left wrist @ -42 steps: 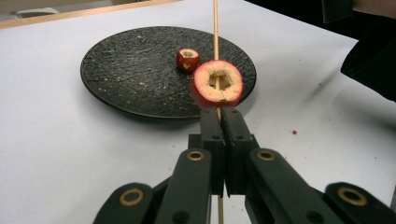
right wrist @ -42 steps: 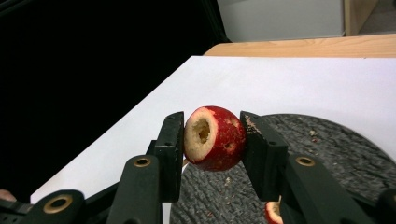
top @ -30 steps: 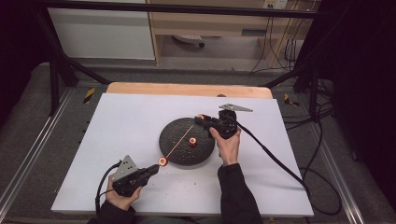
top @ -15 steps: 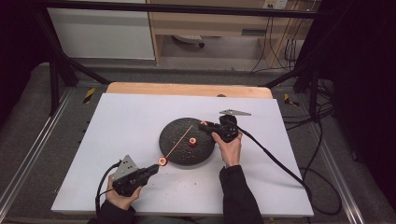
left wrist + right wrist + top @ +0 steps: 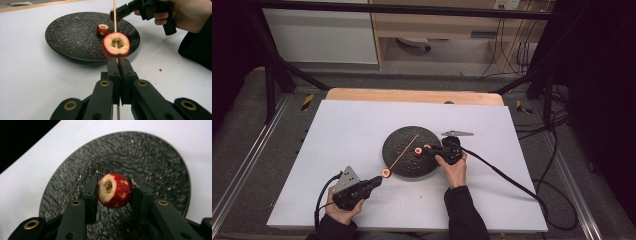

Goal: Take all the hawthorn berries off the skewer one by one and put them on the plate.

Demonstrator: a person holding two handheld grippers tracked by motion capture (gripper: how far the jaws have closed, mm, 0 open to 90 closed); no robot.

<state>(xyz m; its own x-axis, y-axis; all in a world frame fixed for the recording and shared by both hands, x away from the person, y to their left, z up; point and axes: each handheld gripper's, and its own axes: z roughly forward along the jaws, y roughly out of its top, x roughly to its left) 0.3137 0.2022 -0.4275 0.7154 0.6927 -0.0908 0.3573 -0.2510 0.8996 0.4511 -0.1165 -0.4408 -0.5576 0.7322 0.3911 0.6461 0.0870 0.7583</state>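
A black round plate (image 5: 404, 145) lies mid-table with one cored red fruit (image 5: 417, 152) on it, also seen in the left gripper view (image 5: 102, 29). My left gripper (image 5: 378, 180) is shut on a thin wooden skewer (image 5: 404, 150) that slants out over the plate. A second cored red fruit (image 5: 115, 45) is threaded on the skewer just ahead of the jaws (image 5: 117, 61). My right gripper (image 5: 432, 148) is at the plate's right side, shut on a third cored red fruit (image 5: 114, 190) held above the plate (image 5: 155, 162), hollow end turned left.
The white tabletop (image 5: 342, 135) has fruit crumbs near the front (image 5: 412, 202). A wooden strip (image 5: 412, 95) runs along the back edge. The right gripper's cable (image 5: 512, 182) trails off to the right. Metal frame rails flank the table.
My right gripper has moved nearer to the person with the fruit in it, now low at the plate's right side. The left gripper and skewer have stayed put.
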